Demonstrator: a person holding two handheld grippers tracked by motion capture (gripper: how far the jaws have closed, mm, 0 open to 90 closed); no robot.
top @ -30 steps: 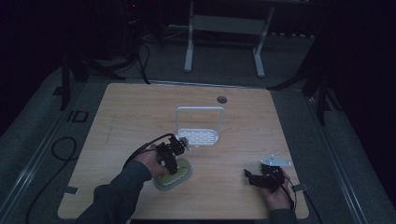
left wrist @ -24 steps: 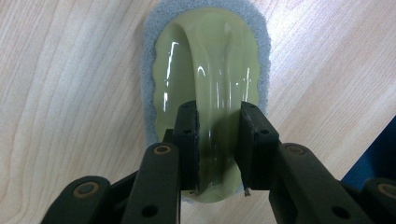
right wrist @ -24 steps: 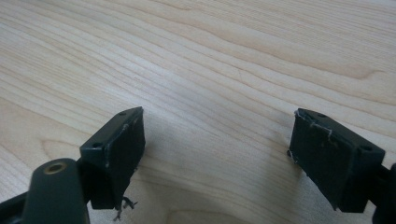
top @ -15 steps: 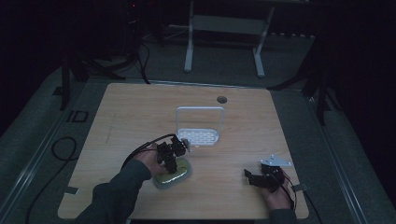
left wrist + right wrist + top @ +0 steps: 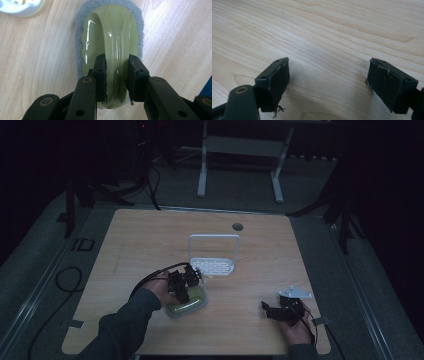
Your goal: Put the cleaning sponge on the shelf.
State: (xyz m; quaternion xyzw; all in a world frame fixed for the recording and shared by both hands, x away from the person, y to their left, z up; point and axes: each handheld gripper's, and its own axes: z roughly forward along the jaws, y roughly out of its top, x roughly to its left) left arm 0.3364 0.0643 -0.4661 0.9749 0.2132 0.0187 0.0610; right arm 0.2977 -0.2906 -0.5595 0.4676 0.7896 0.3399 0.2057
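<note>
A pale green scrubber with an arched handle and a grey sponge base [image 5: 110, 42] lies on the wooden table [image 5: 150, 240]. My left gripper [image 5: 117, 77] is shut on that handle, one jaw on each side of the arch. From above, the scrubber [image 5: 189, 306] sits just under the left gripper [image 5: 181, 285], near the table's front left. My right gripper [image 5: 272, 311] rests low at the front right, jaws wide apart with bare wood between them [image 5: 328, 75].
A white rack with an upright wire frame and a slotted tray [image 5: 214, 265] stands just behind the scrubber; its rim shows in the left gripper view [image 5: 20, 7]. A round cable hole [image 5: 237, 226] is at the table's back. Black cable [image 5: 65, 280] lies on the floor at left.
The left gripper and scrubber have shifted only slightly. The right gripper has stayed where it was.
</note>
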